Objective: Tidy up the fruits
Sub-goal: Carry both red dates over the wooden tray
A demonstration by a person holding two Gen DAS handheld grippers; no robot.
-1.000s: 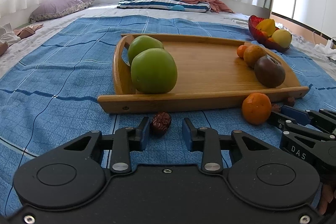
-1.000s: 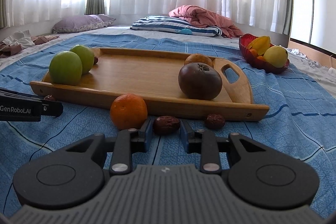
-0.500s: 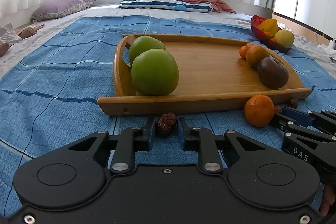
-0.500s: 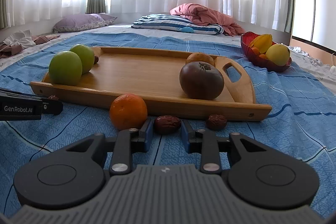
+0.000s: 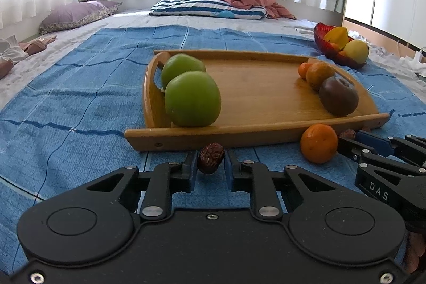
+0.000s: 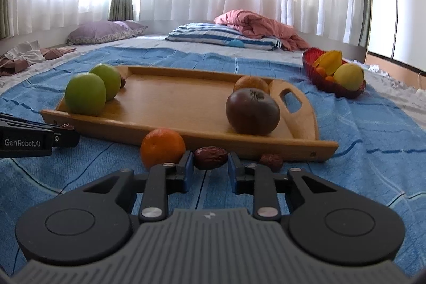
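A wooden tray (image 5: 261,97) (image 6: 170,97) on the blue blanket holds two green apples (image 5: 192,99) (image 6: 85,93), a dark brown fruit (image 5: 338,96) (image 6: 252,111) and oranges (image 5: 319,75). My left gripper (image 5: 211,164) is shut on a red date (image 5: 211,157) and holds it just off the blanket before the tray's near edge. My right gripper (image 6: 210,164) is shut on another red date (image 6: 210,157). A loose orange (image 5: 318,143) (image 6: 162,148) lies beside the right gripper, and a third date (image 6: 271,161) lies to its right.
A red bowl (image 5: 327,49) (image 6: 314,71) with yellow fruit stands at the far right. A striped pillow (image 5: 207,8), a pink blanket (image 6: 255,24) and a purple pillow (image 5: 77,15) lie at the back under the curtains.
My left gripper closed on the date and lifted it slightly. My right gripper stays around its date, barely moved.
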